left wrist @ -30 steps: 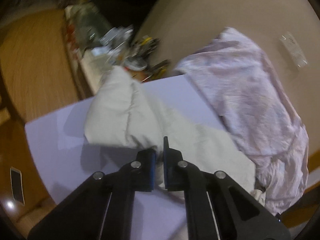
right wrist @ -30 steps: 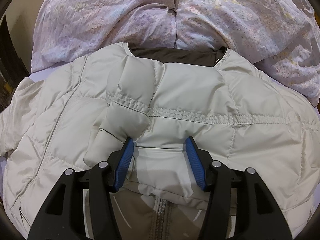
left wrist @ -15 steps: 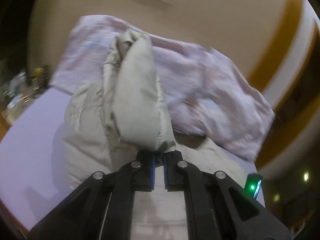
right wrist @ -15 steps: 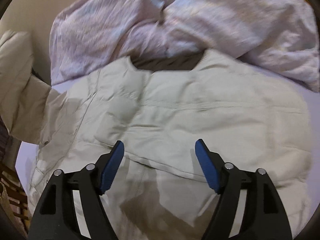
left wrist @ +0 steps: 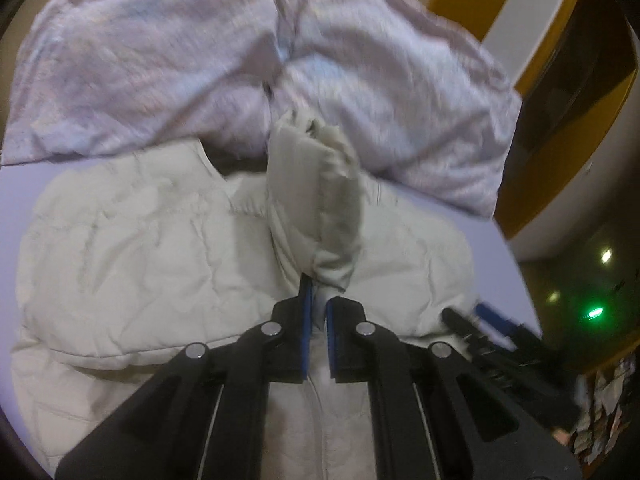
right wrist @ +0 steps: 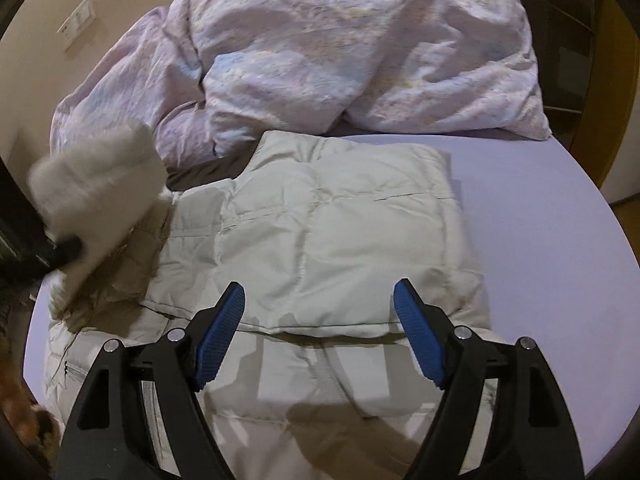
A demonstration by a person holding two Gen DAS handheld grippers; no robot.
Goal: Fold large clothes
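A cream quilted puffer jacket (left wrist: 152,248) lies spread on the lavender bed sheet (left wrist: 24,184). It also shows in the right wrist view (right wrist: 328,216). My left gripper (left wrist: 318,312) is shut on the jacket's sleeve (left wrist: 316,200), which hangs lifted over the jacket's body. In the right wrist view the sleeve (right wrist: 100,184) is a blurred shape at the left, raised above the jacket. My right gripper (right wrist: 320,320) is open and empty, a little above the jacket's lower middle, near the zipper (right wrist: 150,400).
A rumpled lilac duvet (right wrist: 340,48) is piled behind the jacket's collar. The bed's right part is bare sheet (right wrist: 540,216). A beige wall with a switch plate (right wrist: 78,20) is at the back left. Wooden trim (left wrist: 532,60) is at the right.
My left gripper has carried the sleeve from the bed's left side over the jacket's body. My right gripper has let go of the jacket, opened wider and pulled back.
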